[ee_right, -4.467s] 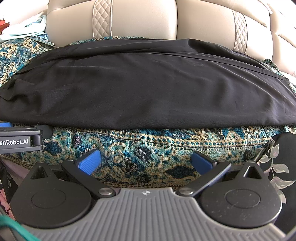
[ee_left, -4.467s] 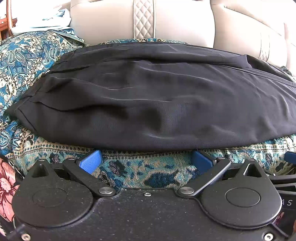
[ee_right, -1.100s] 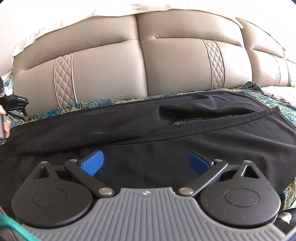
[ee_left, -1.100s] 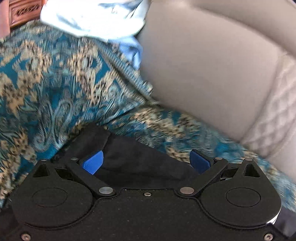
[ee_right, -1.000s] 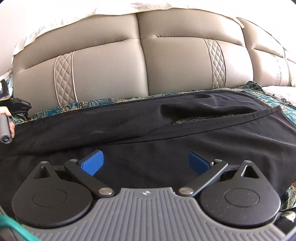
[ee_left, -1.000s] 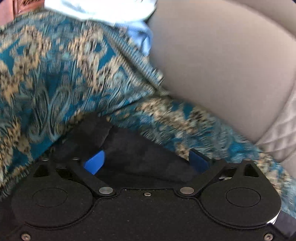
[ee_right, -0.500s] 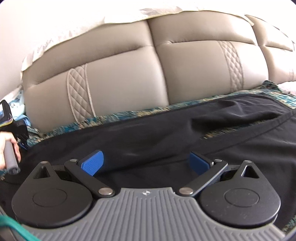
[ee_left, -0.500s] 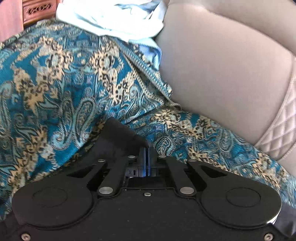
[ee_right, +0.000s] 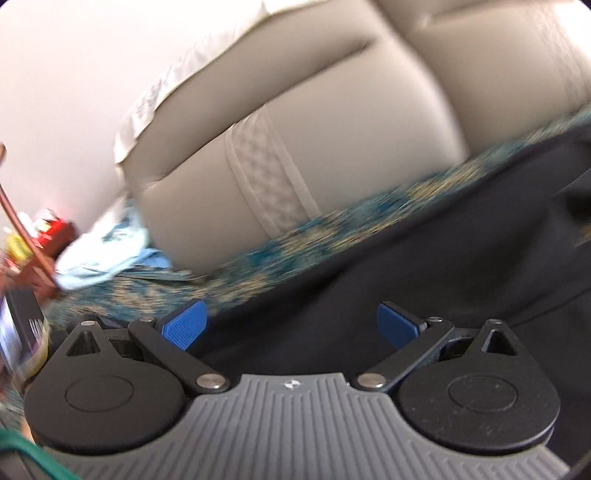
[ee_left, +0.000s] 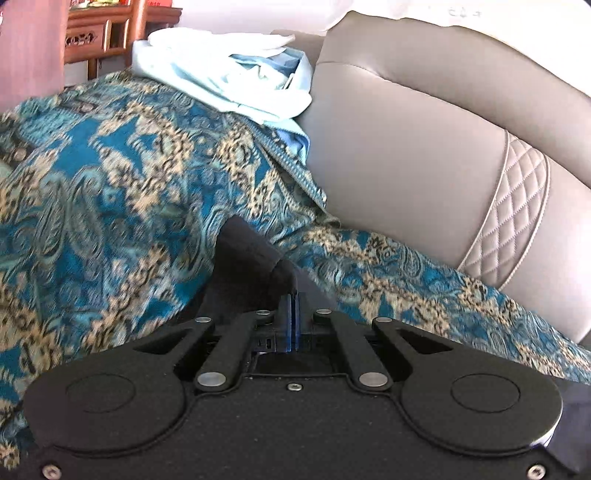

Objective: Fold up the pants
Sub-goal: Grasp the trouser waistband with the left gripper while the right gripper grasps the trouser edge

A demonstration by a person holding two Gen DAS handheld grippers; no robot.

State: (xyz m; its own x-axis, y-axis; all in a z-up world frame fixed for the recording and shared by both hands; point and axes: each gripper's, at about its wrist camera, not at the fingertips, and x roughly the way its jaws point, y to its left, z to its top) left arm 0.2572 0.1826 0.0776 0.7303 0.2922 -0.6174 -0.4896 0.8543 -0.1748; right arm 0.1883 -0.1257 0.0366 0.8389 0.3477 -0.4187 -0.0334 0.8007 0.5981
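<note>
The black pants point(ee_right: 424, 266) lie spread on a teal paisley cover over a sofa seat. In the left wrist view, my left gripper point(ee_left: 294, 295) is shut on a corner of the pants point(ee_left: 247, 266), and the cloth bunches up just ahead of the blue pads. In the right wrist view, my right gripper point(ee_right: 291, 326) is open and tilted, with its blue pads hovering over the far edge of the pants near the sofa back. That view is blurred by motion.
The beige leather sofa back point(ee_left: 424, 155) rises just behind the pants. A pile of light blue and white clothes point(ee_left: 229, 77) sits on the paisley cover point(ee_left: 92, 192) at the far left. A wooden cabinet point(ee_left: 110, 33) stands beyond it.
My left gripper has closed on the corner of the pants, which was between its open pads a second ago. My right gripper has swung left and tilted, still open.
</note>
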